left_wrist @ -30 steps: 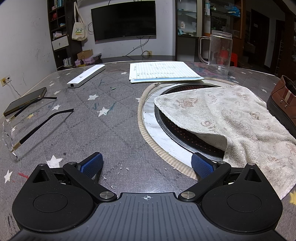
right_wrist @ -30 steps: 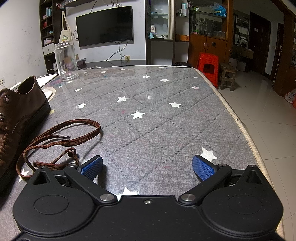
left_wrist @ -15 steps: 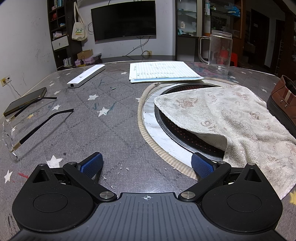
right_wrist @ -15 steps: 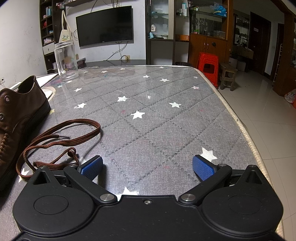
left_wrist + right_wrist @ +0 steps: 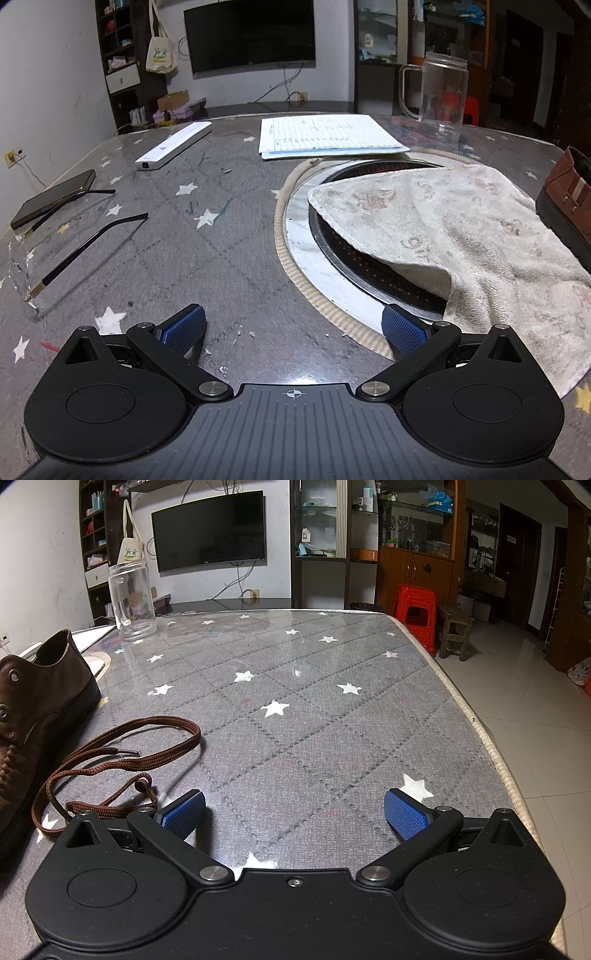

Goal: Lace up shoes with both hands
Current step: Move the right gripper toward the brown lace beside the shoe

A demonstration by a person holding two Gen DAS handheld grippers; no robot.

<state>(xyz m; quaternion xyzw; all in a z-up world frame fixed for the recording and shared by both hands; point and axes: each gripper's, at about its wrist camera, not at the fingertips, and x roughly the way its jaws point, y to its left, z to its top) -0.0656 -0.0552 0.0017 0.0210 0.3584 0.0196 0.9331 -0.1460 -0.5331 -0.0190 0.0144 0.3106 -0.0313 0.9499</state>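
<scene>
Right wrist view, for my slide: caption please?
Open right claw above starry table, loose brown lace beside brown shoe.

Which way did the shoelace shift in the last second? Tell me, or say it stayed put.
No. The shoelace stayed put: its loop sits at the same spot beside the brown shoe and the same table stars, close to the open right tongs.

We note the left tongs (image 5: 293,328) across the bottom of the frame: matte black body, ribbed dark-grey centre plate with a small white crosshair mark, two round black discs at lower left and lower right. Black linkage arms pivot on silver screws; fingertips (image 5: 183,327) carry blue textured pads. The right tongs (image 5: 294,811) look alike, but we see a smooth black centre plate with one small screw.
</scene>
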